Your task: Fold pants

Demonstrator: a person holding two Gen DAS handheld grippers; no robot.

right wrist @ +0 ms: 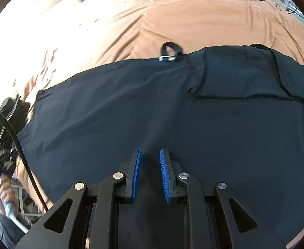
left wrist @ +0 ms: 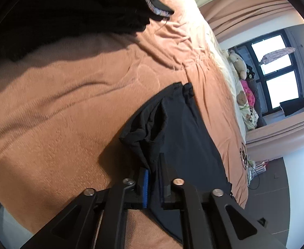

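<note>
Spreading beneath both of our grippers is the bed, its peach-brown blanket rumpled into soft ridges and reaching well beyond the fingertips in each wrist view. On it lie the dark navy pants, laid broad and mostly flat straight ahead of our right gripper, with a pocket panel ahead and to its right and a small strap loop with a metal clip at the far edge. Far off to that gripper's left a hand grips the handle of the other tool.

Our left gripper has a bunched fold of the pants between its fingers; the cloth fills the narrow gap and rises in a crumpled ridge just ahead of the tips, so we read it as clamped on the fabric. Our right gripper's blue pads stand a little apart above the cloth, with nothing pinched between them.

We judge the risks as these: the left hold looks thin and near an edge, so a quick pull could slip it free. If the right gripper closes on a single layer, the fold may come out skewed. The soft blanket could drag along, and the loop's clip might snag.
</note>
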